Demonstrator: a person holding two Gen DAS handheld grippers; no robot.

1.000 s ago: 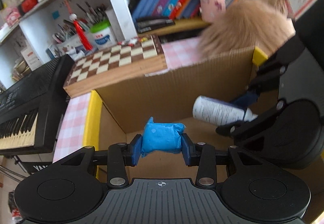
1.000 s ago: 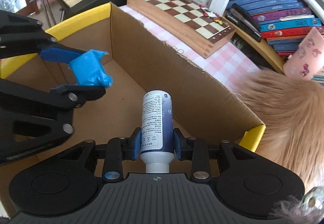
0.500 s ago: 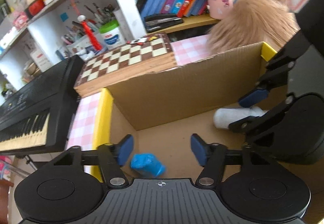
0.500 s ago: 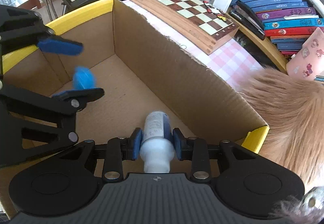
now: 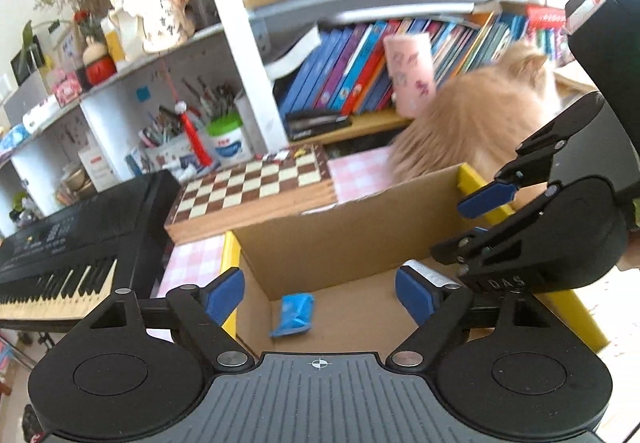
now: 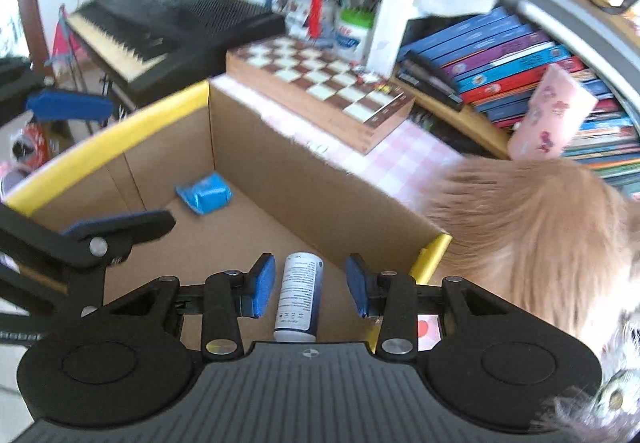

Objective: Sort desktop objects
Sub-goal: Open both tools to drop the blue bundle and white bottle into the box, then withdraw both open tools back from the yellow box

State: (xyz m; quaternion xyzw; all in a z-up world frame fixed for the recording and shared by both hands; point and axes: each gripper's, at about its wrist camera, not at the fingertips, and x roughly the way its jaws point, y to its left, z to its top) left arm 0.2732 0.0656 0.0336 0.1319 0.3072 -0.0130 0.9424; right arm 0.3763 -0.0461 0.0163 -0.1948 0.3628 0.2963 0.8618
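A cardboard box [image 5: 344, 235] with yellow taped edges stands open on the pink checked table. A blue packet [image 5: 294, 314] lies on the box floor near its far left corner; it also shows in the right wrist view [image 6: 206, 197]. A white and dark blue bottle [image 6: 299, 297] lies on the box floor, loose between the right gripper's open jaws. My left gripper [image 5: 320, 293] is open and empty above the box. My right gripper [image 6: 310, 285] is open above the bottle, and shows at the right of the left wrist view [image 5: 480, 215].
A wooden chessboard [image 5: 256, 189] lies behind the box. A black keyboard [image 5: 64, 243] stands at the left. A fluffy tan cat [image 6: 532, 227] sits against the box's right end. Shelves of books [image 5: 360, 67], a pink cup [image 5: 410, 73] and pen holders [image 5: 188, 139] stand behind.
Both grippers opened and rose. The blue packet dropped from the left gripper onto the box floor. The right gripper let go of the bottle, which now lies in the box.
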